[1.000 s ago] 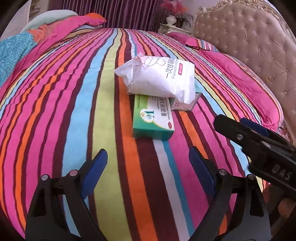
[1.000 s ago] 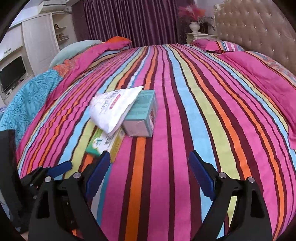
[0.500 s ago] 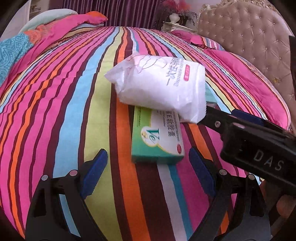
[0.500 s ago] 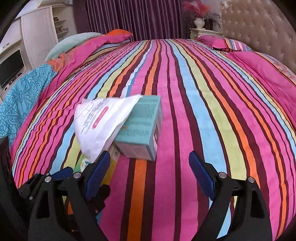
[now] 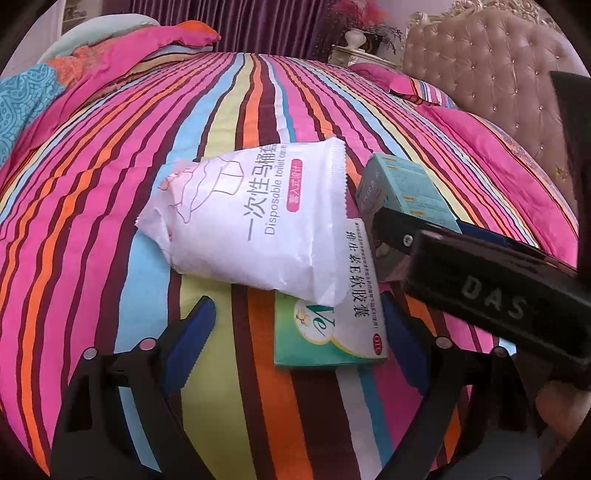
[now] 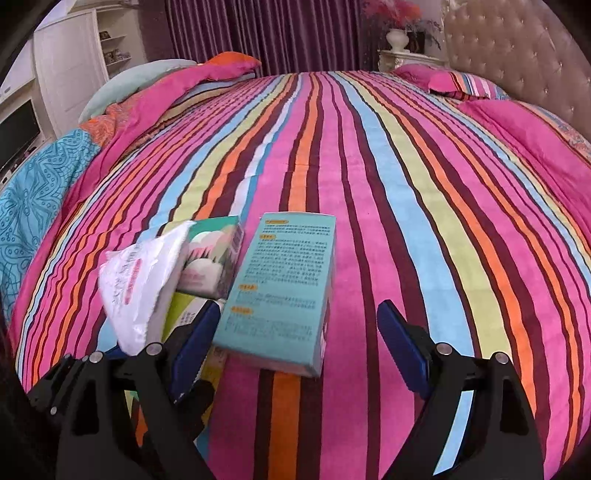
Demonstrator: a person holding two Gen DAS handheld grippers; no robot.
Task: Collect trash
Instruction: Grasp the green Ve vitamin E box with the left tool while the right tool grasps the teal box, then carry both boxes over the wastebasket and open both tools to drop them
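Observation:
A white plastic packet (image 5: 255,225) lies on a green and white medicine box (image 5: 332,325) on the striped bedspread (image 5: 110,221). A teal box (image 5: 406,188) stands beside them. My left gripper (image 5: 299,336) is open, its fingers either side of the green box's near end. My right gripper (image 6: 299,328) is open around the near end of the teal box (image 6: 284,291). The packet (image 6: 140,284) and a smaller pink and green box (image 6: 214,258) lie to its left. The right gripper's black body (image 5: 480,280) crosses the left wrist view.
A tufted beige headboard (image 5: 498,85) and pink pillows (image 6: 454,81) lie at the right. A folded pink and blue quilt (image 6: 122,118) lies at the left. A nightstand with a vase (image 6: 399,44) and purple curtains (image 6: 266,33) stand behind the bed.
Both grippers have moved forward to the pile. The left fingers now flank the green box and the right fingers flank the teal box. The jaws stay open.

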